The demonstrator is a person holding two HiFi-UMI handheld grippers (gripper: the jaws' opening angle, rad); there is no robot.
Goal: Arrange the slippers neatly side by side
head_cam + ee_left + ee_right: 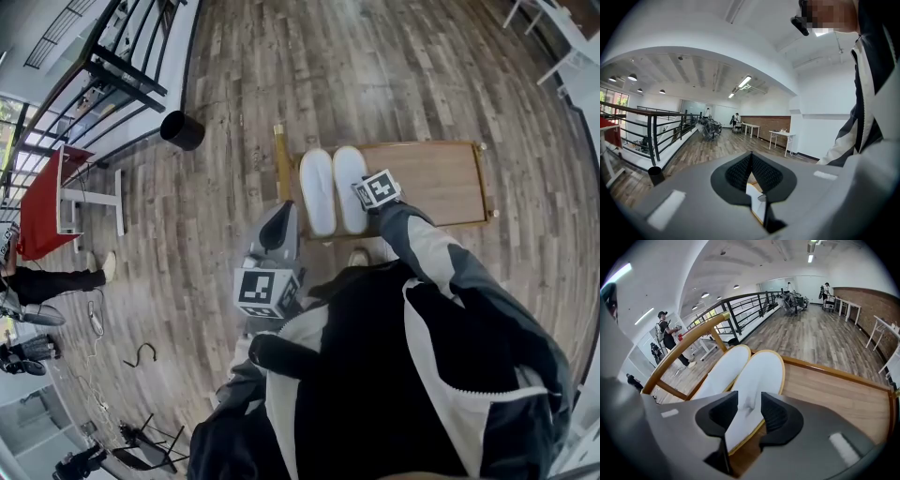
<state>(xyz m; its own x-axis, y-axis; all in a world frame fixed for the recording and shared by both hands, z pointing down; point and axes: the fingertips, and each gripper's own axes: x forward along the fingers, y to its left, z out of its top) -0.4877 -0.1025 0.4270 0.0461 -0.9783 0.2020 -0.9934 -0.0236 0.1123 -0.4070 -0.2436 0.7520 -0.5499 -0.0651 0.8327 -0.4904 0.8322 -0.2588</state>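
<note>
Plank floor (234,112) fills the room, with a black railing (651,136) and a black bin (182,130) at the upper left of the head view. The left gripper (751,168) is below the centre there, apart from the slippers. Its own view looks level across the room, and its jaws are pressed together with nothing between them.

A wooden bench (431,178) lies at the centre, and both slippers sit at its left end, touching side by side. The left slipper (317,192) and the right slipper (351,187) have parallel long axes, running from lower to upper in the frame. I cannot tell which end is the toe.

The head view hides the jaws of the right gripper (749,408) behind its marker cube. Its own view shows them apart, on either side of the near end of the right slipper, not pressing on it.
</note>
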